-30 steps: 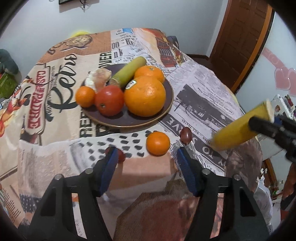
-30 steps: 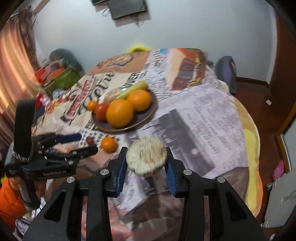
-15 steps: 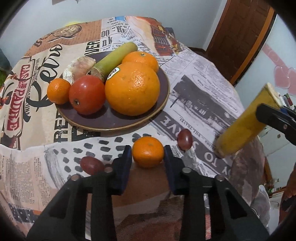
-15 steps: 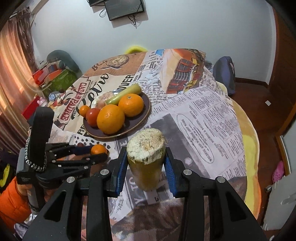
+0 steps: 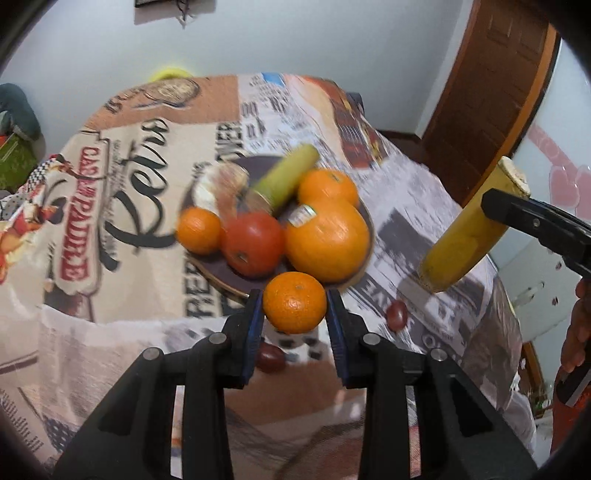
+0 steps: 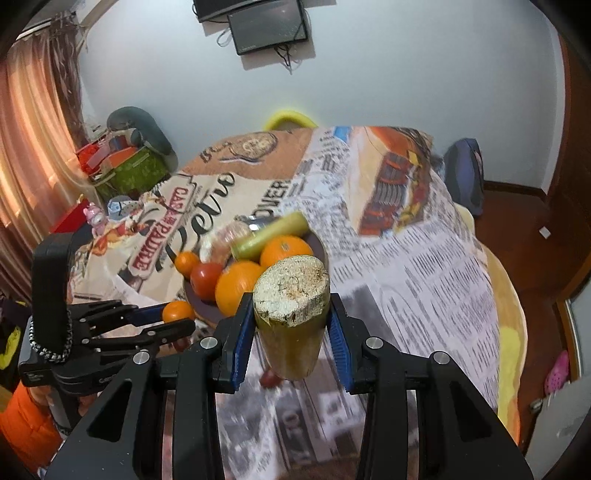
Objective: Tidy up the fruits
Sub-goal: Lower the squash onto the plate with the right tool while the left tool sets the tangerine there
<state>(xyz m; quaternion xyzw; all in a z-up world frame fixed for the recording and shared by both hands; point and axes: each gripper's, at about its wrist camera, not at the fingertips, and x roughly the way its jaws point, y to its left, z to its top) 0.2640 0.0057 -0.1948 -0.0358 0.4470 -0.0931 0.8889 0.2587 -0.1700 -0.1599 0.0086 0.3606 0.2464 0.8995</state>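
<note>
Pointing cut end up, yellow stalk (image 6: 290, 321) tilted lengthwise in right gripper (image 6: 291, 325) jaws.

Wall-mounted monitor (image 6: 267, 27), pink curtain (image 6: 33, 122), wooden door (image 5: 487, 99), printed tablecloth (image 5: 122, 206).

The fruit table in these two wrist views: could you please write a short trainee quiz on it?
1. True or false: the left tool is shut on a small orange.
2. What does the right tool hold? A) a red tomato B) a yellow stalk piece with a rough cut end C) a dark grape
3. Fill in: the big orange with the sticker lies on the dark ____.

Key
1. True; both pads press its sides.
2. B, the yellow stalk piece.
3. plate.
</note>
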